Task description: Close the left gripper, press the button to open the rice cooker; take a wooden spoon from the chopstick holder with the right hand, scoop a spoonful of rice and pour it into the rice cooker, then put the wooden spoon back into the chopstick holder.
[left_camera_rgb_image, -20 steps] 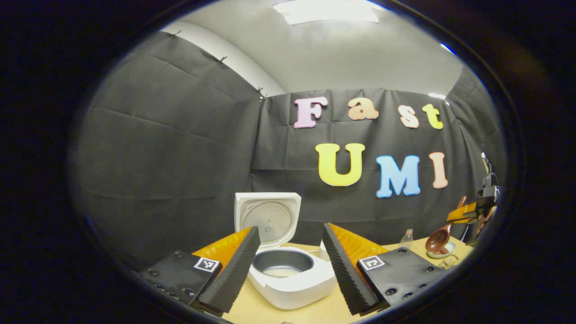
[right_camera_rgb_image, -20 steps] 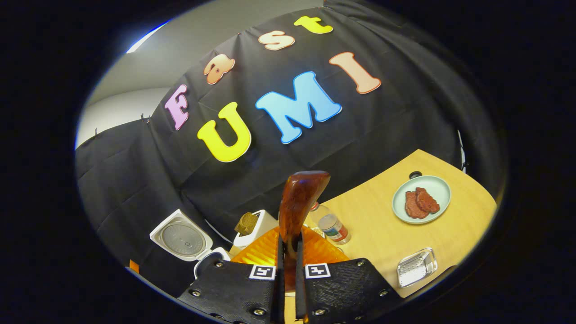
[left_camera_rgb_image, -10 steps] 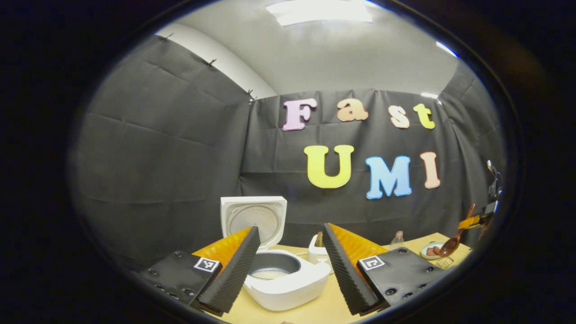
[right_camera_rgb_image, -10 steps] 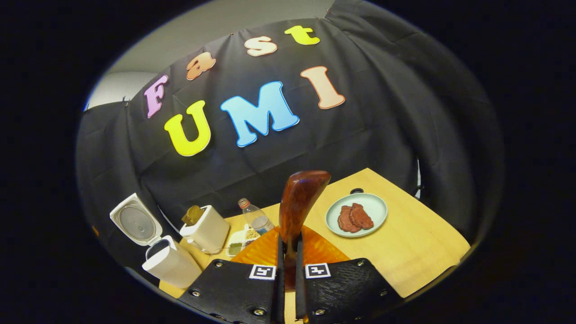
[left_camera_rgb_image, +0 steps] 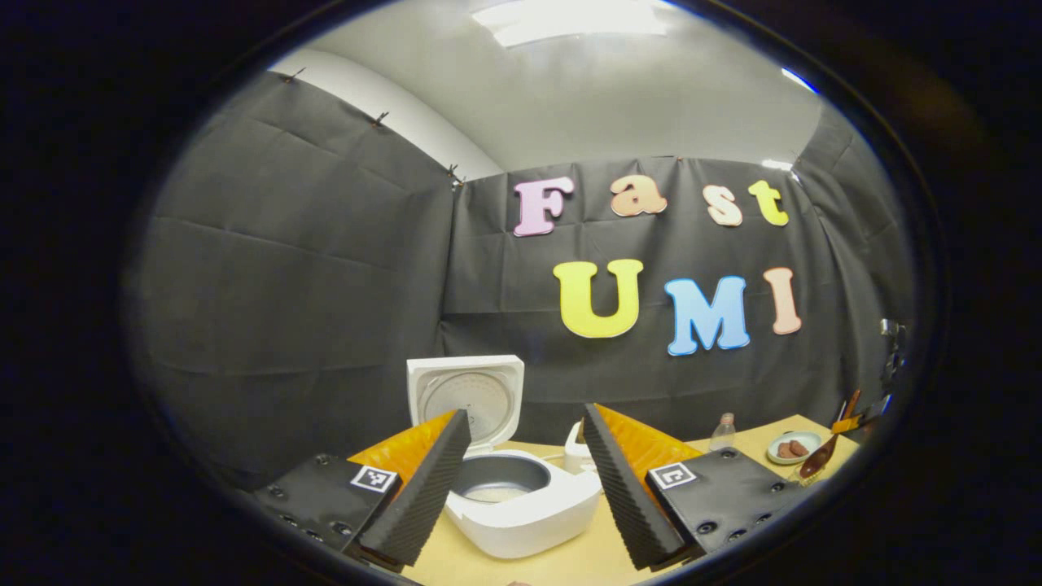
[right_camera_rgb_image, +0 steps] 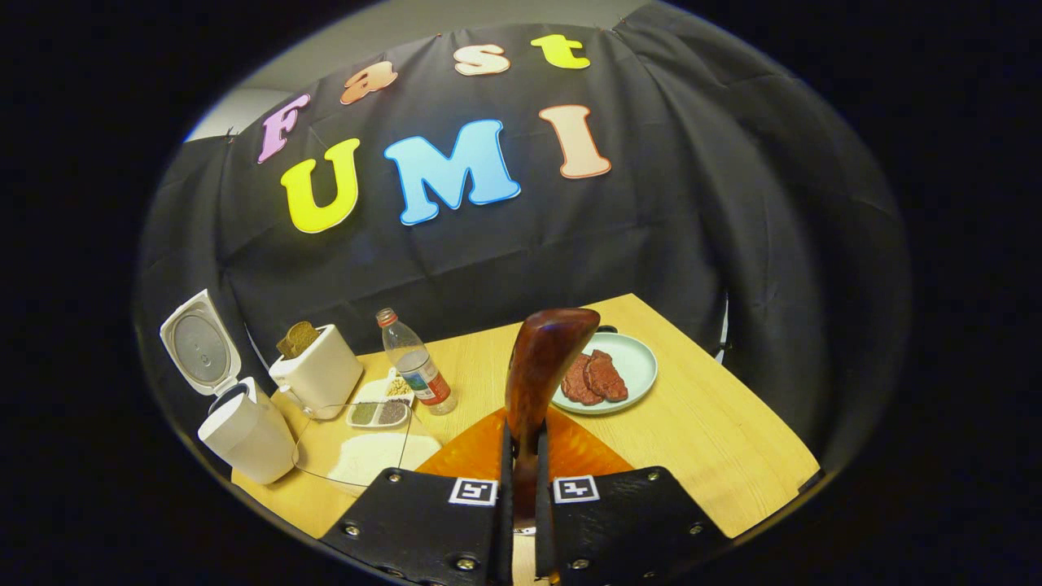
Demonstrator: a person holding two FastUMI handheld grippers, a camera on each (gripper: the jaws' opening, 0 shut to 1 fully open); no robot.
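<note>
Right gripper view: gripper (right_camera_rgb_image: 521, 480) clamped on glossy wooden spoon (right_camera_rgb_image: 541, 366); left gripper (left_camera_rgb_image: 525, 480) apart, ridged pads.

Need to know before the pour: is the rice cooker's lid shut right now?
No, the rice cooker has its lid standing upright, with the inner pot exposed in the left gripper view.

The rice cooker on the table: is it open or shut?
Open. The rice cooker has its lid standing upright behind the exposed inner pot.
</note>
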